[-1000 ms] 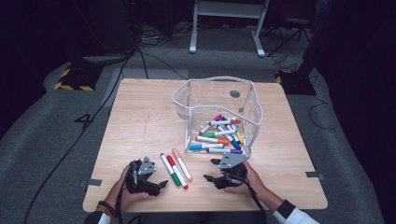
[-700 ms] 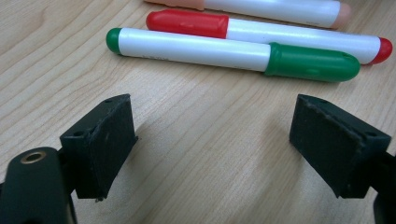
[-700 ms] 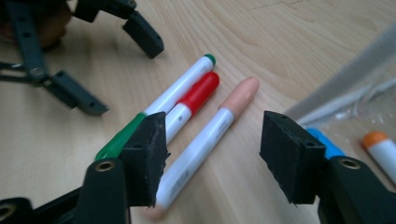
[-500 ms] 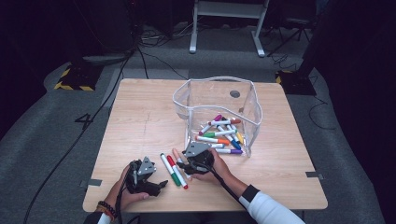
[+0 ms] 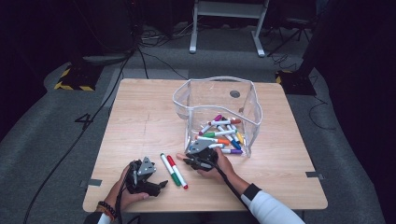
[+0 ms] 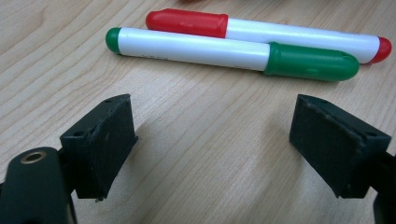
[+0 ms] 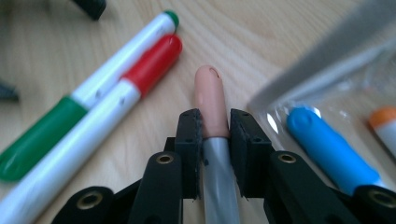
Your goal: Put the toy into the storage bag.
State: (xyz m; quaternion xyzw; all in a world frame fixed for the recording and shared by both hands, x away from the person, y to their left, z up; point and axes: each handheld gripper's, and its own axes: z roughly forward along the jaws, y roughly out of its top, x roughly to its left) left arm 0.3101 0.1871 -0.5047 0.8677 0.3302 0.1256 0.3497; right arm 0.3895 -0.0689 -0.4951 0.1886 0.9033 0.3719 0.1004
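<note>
The pink pen [image 7: 210, 100] lies on the table [image 5: 140, 121], just beside the clear bin [image 5: 254, 109]. My right hand-held gripper [image 7: 215, 122] has just been closing, and its two black jaws now squeeze the pen where the pink cap meets the grey body. The pink tip sticks out past the jaws.

Near it lie a red pen [image 7: 116, 100] and a green pen [image 7: 60, 121], side by side and touching. In the bin there is a pile of pens, with a blue pen [image 7: 327, 147] right behind the clear wall.

My left hand-held gripper [image 6: 212, 140] sits low over the table near the green pen. Its jaws are wide open and hold nothing.
</note>
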